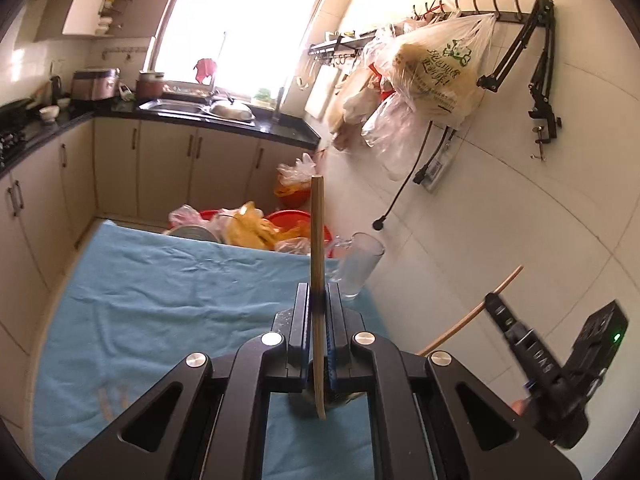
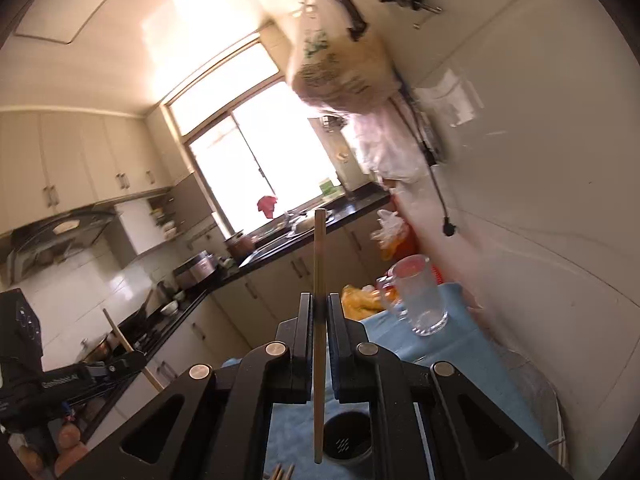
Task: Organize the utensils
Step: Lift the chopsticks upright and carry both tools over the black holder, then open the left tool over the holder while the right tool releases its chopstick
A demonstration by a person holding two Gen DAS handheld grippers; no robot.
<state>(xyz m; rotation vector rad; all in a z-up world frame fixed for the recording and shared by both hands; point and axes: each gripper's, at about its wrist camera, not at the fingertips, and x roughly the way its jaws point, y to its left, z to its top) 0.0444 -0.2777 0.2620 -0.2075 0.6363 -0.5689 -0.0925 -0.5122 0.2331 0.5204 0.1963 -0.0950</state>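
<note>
left gripper (image 1: 319, 300) is clamped on a chopstick (image 1: 317, 240) pointing to 12 o'clock over the blue-clothed bench (image 1: 160, 300). right gripper (image 2: 319, 312) pinches a second chopstick (image 2: 319, 264) the same way. a dark holder (image 2: 347, 436) sits at 6 o'clock below it, a glass mug (image 2: 420, 296) at 2 o'clock. judgement: tip each stick upright, centre it over the holder, then let go.

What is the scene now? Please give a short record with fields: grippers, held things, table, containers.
left gripper: shut on a wooden chopstick
right gripper: shut on another wooden chopstick
table: covered with a blue cloth
glass mug: upright, empty, at the cloth's far right
black holder: on the cloth below the right gripper
loose chopsticks: beside the holder, only the tips visible
</note>
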